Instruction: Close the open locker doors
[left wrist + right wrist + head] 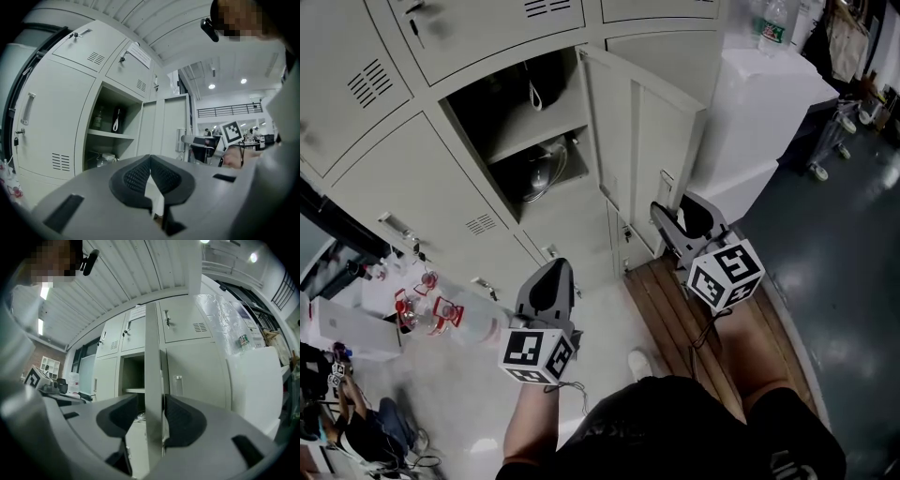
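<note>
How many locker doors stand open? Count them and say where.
1. The pale grey metal locker door stands open right of its shelved compartment. Others seen are shut; more may lie out of frame.

One locker (534,122) stood open at upper centre, its door (647,131) swung toward the right. The right gripper (677,211) sat beside that door; the left gripper (551,281) hung at lower centre.
</note>
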